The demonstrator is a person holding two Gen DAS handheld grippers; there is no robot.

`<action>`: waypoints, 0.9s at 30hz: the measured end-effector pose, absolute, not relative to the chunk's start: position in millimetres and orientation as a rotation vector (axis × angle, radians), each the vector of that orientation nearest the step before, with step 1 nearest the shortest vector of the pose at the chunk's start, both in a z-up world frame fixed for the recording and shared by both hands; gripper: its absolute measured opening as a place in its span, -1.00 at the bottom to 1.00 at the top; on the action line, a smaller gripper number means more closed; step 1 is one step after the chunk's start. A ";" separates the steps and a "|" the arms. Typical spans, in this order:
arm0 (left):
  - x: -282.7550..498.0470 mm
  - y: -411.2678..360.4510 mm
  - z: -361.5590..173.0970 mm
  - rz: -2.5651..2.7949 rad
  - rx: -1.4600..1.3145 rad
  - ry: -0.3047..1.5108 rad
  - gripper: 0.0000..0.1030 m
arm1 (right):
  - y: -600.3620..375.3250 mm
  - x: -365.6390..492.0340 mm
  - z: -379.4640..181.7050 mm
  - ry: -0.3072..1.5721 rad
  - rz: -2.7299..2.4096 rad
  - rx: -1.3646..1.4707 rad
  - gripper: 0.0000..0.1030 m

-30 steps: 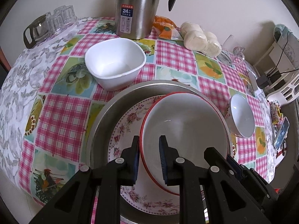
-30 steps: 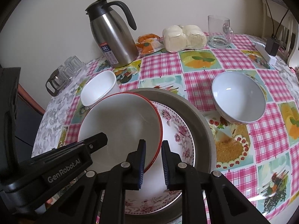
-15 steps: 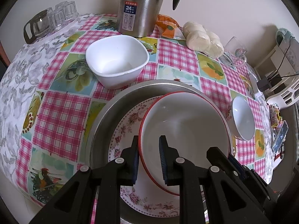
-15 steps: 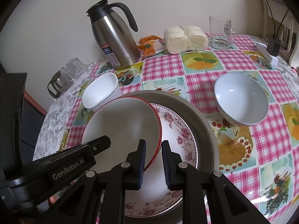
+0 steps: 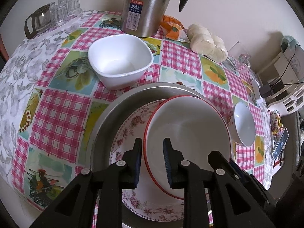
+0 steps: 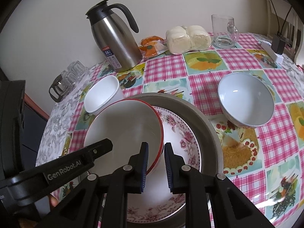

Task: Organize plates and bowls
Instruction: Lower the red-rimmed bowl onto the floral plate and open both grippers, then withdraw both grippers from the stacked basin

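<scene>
Red-rimmed bowl (image 5: 188, 133) set in floral plate (image 5: 129, 133); step: release. Your left tongs (image 5: 152, 161) opening, rim between pads; right tongs (image 6: 154, 163) narrow on opposite rim. Next: free both, fetch square bowl (image 5: 120, 62) ahead.

Both cameras ride the grippers, close above the tabletop's near edge, tilted steeply down toward the far wall. Both share the red-rimmed bowl (image 5: 188, 125) (image 6: 123, 131), the steel jug (image 5: 146, 7) (image 6: 115, 43) and the far edge.

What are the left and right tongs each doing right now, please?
Left tongs: opening, red-rimmed bowl edge between the pads, no longer pinched.
Right tongs: shut on the same bowl's rim.
</scene>
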State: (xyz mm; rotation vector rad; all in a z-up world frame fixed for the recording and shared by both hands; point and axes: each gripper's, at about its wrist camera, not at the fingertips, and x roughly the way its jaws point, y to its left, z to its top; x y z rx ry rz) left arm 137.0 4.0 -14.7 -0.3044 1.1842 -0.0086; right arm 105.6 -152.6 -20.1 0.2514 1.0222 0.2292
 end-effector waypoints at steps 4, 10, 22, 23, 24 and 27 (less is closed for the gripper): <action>135.4 7.2 -9.6 0.001 -0.305 1.165 -0.27 | -155.0 106.1 -20.2 1.027 0.208 0.252 -0.48; 133.3 12.0 -2.2 0.025 -0.302 1.140 -0.03 | -160.8 105.1 -13.8 0.999 0.178 0.255 0.09; 131.2 27.2 4.7 0.139 -0.265 1.103 0.40 | -158.3 104.9 -9.3 0.970 0.172 0.207 0.52; 131.3 28.8 4.5 0.155 -0.257 1.102 0.46 | -158.2 105.1 -9.6 0.969 0.170 0.204 0.54; 131.3 30.4 4.7 0.166 -0.252 1.098 0.54 | -158.5 105.2 -9.8 0.967 0.167 0.200 0.56; 131.0 35.7 5.4 0.192 -0.252 1.087 0.56 | -160.4 105.2 -9.6 0.961 0.156 0.197 0.60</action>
